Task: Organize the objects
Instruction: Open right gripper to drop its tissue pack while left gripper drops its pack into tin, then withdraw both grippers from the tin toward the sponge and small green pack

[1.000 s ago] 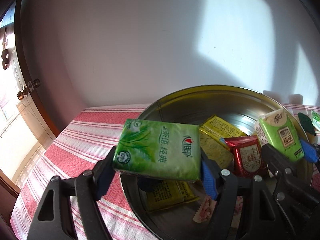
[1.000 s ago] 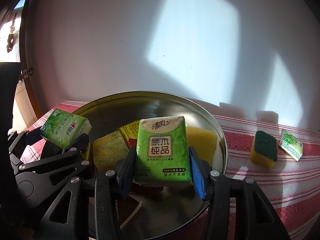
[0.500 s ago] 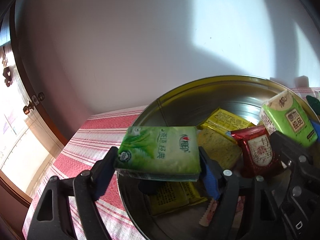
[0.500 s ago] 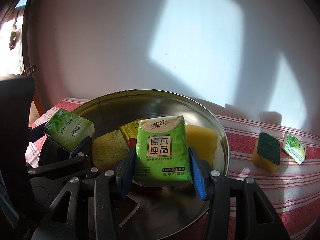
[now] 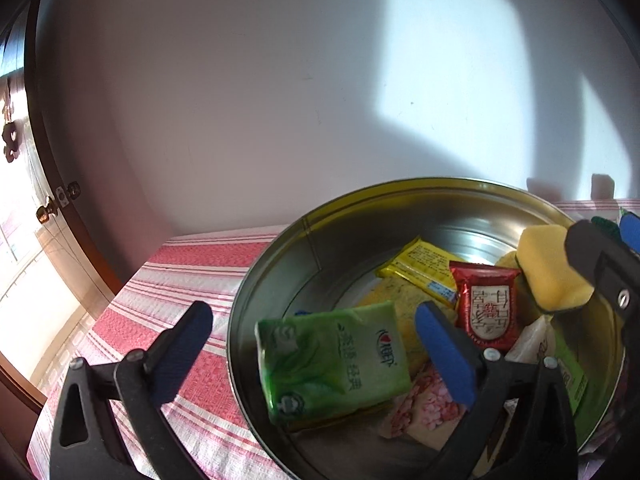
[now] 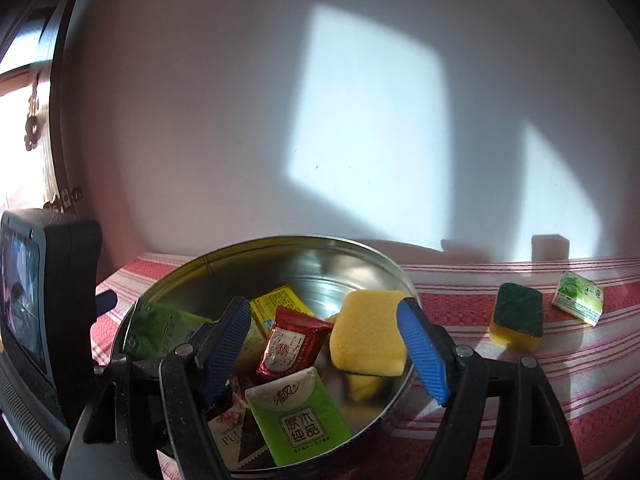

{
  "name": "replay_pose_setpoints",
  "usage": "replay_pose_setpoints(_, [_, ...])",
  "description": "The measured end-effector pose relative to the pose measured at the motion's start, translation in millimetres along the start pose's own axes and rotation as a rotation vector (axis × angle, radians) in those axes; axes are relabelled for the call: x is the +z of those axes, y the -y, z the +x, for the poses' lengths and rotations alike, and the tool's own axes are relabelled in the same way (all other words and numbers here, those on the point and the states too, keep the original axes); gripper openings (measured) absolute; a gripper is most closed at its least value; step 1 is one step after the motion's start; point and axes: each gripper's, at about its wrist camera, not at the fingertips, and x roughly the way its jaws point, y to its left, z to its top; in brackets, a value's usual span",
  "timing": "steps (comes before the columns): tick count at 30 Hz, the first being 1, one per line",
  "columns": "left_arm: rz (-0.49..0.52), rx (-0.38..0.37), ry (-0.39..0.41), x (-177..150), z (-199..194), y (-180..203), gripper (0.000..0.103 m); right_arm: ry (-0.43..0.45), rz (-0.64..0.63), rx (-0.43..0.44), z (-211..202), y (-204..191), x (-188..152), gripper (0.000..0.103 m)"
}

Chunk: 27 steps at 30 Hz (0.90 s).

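A round metal bowl (image 5: pixel 304 240) (image 6: pixel 280 246) on the striped cloth holds several packets and sponges. My left gripper (image 5: pixel 316 344) is open above its left rim; a green tissue pack (image 5: pixel 332 364) lies in the bowl between its fingers. My right gripper (image 6: pixel 324 344) is open over the bowl; a second green tissue pack (image 6: pixel 300 420) lies in the bowl below it. A red packet (image 5: pixel 486 306) (image 6: pixel 290 344), a yellow packet (image 5: pixel 424 268) (image 6: pixel 280 302) and a yellow sponge (image 5: pixel 552 268) (image 6: pixel 368 338) also lie inside.
On the red-and-white striped cloth (image 6: pixel 520 380), right of the bowl, sit a green-topped yellow sponge (image 6: pixel 516 320) and a small green packet (image 6: pixel 578 298). A white wall stands behind. A dark door frame (image 5: pixel 52 184) is at the left, by the table's left edge.
Both grippers have opened and let go of their green tissue packs, which now lie in the bowl. Both grippers have pulled back a little.
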Motion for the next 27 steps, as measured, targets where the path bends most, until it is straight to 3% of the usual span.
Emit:
replay_pose_setpoints(4, [-0.057, -0.038, 0.001, 1, -3, -5, 0.103, 0.069, 0.087, -0.056, -8, 21, 2, 0.077])
replay_pose_setpoints(11, [-0.179, -0.111, -0.007, 1, -8, -11, 0.102, -0.047, 0.191, -0.006, 8, 44, -4, 0.077])
replay_pose_setpoints(19, [-0.206, -0.096, 0.011, 0, -13, -14, 0.102, -0.001, 0.025, -0.230, -13, 42, -3, 0.077])
replay_pose_setpoints(27, [-0.178, -0.068, 0.025, -6, -16, -2, 0.102, 0.020, -0.076, -0.198, -19, 36, -8, 0.077])
